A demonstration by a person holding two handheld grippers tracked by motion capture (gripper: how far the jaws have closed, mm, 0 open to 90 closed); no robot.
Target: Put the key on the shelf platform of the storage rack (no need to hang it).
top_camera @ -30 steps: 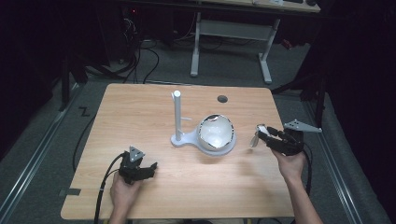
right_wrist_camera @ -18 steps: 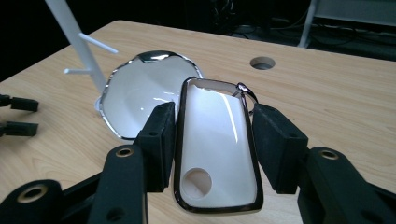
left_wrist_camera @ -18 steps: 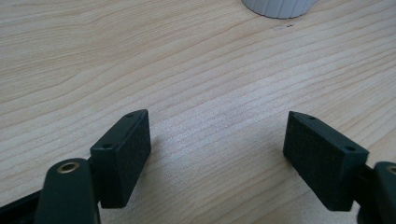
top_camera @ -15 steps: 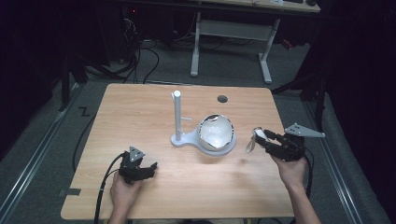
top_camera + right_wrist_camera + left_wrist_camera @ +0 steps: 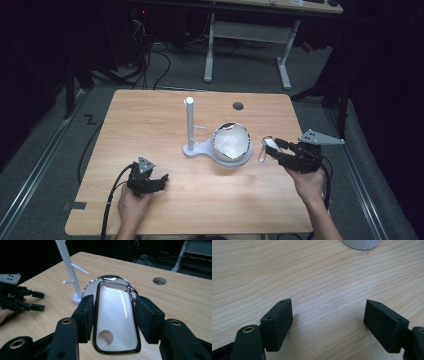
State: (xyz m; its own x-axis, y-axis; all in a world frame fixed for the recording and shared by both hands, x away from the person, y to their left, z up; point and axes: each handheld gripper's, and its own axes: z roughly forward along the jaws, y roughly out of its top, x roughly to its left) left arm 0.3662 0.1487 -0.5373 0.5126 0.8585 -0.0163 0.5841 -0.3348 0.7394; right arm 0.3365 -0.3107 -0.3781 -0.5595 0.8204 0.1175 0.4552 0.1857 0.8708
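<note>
Right gripper (image 5: 272, 148), centre-right of the high view, has its fingers clamped on a white key fob (image 5: 115, 317) with a chrome rim. The pads pinch its two long edges and it hangs clear of the counter (image 5: 150, 125), just right of the bowl. A key ring (image 5: 261, 156) dangles from the fob's far end.

Handling, my read: the fob is light, rigid and glossy, so slippery. The grip across the narrow width at mid-body looks sound; the chrome edge could slide if the pads ease off. The loose ring will swing, and it's the part to hook over something.

Left gripper (image 5: 150, 182), lower left of the high view: fingers spread wide with nothing between them, hovering just over bare wood. Its own view shows the pads (image 5: 277, 323) apart over the grain.

Containers: one white bowl-shaped dish (image 5: 231, 144) at mid-frame, joined to the base of a white stand (image 5: 190, 125) with short side pegs (image 5: 79, 268). The inside reads shiny; I can't make out anything in it. The pegs look like the likely hang point for the ring.
</note>
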